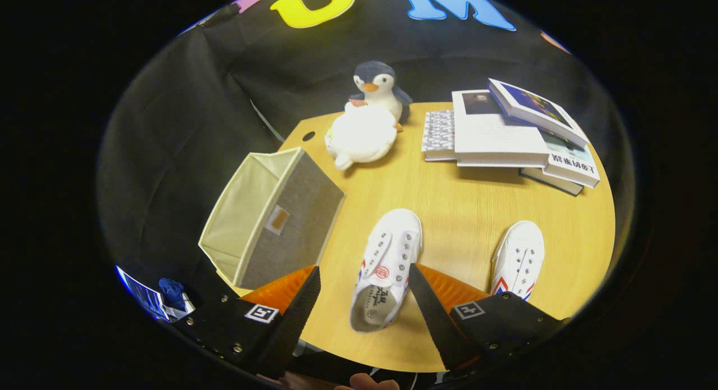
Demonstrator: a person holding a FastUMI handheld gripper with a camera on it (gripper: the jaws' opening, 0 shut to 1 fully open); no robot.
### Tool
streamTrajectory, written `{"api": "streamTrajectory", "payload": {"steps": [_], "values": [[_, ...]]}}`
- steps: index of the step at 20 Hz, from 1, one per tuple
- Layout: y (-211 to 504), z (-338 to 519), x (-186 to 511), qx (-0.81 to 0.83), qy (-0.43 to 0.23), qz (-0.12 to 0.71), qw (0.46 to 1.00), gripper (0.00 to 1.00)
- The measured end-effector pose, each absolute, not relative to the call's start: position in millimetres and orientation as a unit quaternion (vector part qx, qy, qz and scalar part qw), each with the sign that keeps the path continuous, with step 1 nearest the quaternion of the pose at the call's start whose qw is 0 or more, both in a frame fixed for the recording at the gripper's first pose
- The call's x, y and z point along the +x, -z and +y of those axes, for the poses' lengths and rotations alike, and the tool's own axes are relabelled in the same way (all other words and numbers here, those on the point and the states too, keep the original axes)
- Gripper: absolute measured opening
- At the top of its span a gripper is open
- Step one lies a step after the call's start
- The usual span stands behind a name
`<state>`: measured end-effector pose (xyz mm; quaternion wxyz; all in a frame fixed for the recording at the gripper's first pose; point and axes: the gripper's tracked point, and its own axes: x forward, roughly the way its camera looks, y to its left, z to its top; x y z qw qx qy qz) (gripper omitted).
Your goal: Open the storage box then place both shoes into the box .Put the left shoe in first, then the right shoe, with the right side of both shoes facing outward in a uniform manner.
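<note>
My gripper [364,280] hangs open above the wooden table [465,205]. One white canvas shoe [387,266] lies between the fingers, toe pointing away, its heel nearest me and its right edge close to the right finger [429,306]. A second white shoe [519,261] with red and blue stripes lies to the right, beyond the right finger. The storage box [275,219], beige inside with a grey fabric wall, stands open at the table's left edge, ahead of the left finger [297,308].
A plush penguin [374,87] and a white plush toy [360,134] sit at the back of the table. A pile of books [505,134] lies at the back right. Bare wood lies between the shoes and the books.
</note>
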<state>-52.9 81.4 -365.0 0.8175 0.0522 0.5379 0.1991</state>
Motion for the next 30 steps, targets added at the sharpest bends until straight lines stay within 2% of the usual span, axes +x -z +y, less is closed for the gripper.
{"api": "streamTrajectory", "payload": {"steps": [7,14,16,17,19,20,21,30], "values": [[422.7,58.1,-71.2,-0.009,-0.191,0.596,0.780,0.97],[469.9,61.5,-52.7,-0.037,-0.170,0.629,0.758,0.97],[475.1,66.5,-58.7,-0.033,-0.175,0.638,0.749,0.86],[475.8,70.7,-61.4,-0.031,-0.180,0.641,0.746,0.66],[477.5,66.5,-61.6,-0.038,-0.155,0.641,0.750,0.15],[477.3,67.2,-61.0,-0.035,-0.148,0.642,0.752,0.13],[477.6,65.7,-61.1,-0.029,-0.145,0.643,0.752,0.02],[458.0,71.2,-66.5,0.076,-0.158,0.669,0.722,0.02]]}}
